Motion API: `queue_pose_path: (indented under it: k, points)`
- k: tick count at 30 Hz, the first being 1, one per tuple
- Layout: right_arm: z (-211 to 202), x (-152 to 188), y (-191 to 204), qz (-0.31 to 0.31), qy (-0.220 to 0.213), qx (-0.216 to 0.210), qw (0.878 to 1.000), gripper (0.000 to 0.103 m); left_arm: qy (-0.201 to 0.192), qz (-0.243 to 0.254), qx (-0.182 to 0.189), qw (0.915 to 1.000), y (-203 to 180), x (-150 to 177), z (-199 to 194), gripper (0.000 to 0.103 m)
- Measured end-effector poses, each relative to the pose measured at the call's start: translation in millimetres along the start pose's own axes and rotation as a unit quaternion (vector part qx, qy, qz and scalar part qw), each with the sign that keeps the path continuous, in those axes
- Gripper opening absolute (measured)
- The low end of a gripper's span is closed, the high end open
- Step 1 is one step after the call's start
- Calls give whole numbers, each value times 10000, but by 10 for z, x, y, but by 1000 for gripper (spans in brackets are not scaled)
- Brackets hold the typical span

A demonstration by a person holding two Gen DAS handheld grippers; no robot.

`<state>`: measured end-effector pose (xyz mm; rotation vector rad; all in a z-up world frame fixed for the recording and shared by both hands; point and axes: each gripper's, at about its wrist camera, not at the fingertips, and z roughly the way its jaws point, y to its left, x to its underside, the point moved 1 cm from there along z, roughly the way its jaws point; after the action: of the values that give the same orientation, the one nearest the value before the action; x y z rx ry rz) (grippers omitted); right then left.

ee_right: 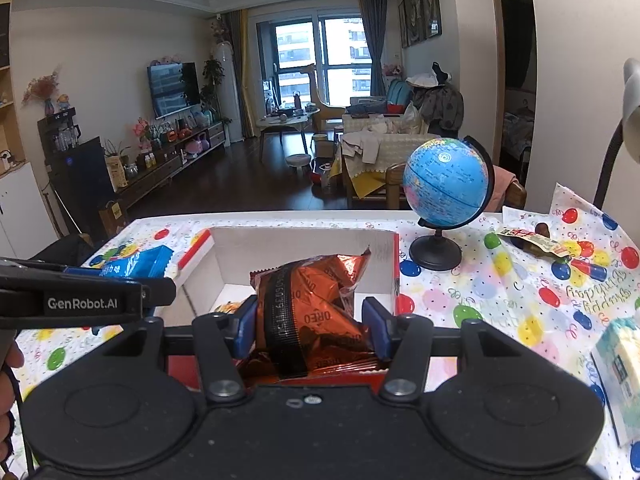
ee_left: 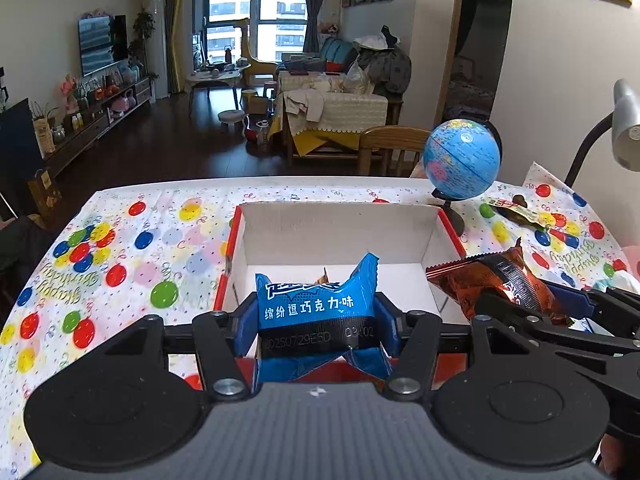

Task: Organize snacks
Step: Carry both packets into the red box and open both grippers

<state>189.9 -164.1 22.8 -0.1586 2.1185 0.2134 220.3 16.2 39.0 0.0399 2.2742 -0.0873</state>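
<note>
Blue snack pack (ee_left: pixel 316 308) and orange one (ee_right: pixel 316 312) (both clamped) — above box rim (ee_left: pixel 340 210).

Soft daylight from the far window (ee_left: pixel 256 16), sharp focus, fisheye-bent edges.

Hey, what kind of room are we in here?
Most likely a home living and dining room: a wall TV, a cluttered sofa, and a table under a birthday balloon cloth, with a globe on it.
</note>
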Motion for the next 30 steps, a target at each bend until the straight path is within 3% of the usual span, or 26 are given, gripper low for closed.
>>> queue_pose_path:
  k: [15,30]
  points:
    - [908,-40,-158,81,582,88,9982,54,483,120,-187,9986,10,-170,956,59]
    - [1169,107,-139,17,932,45,9956,56,928,216,-239,9952,1,-27,1391,59]
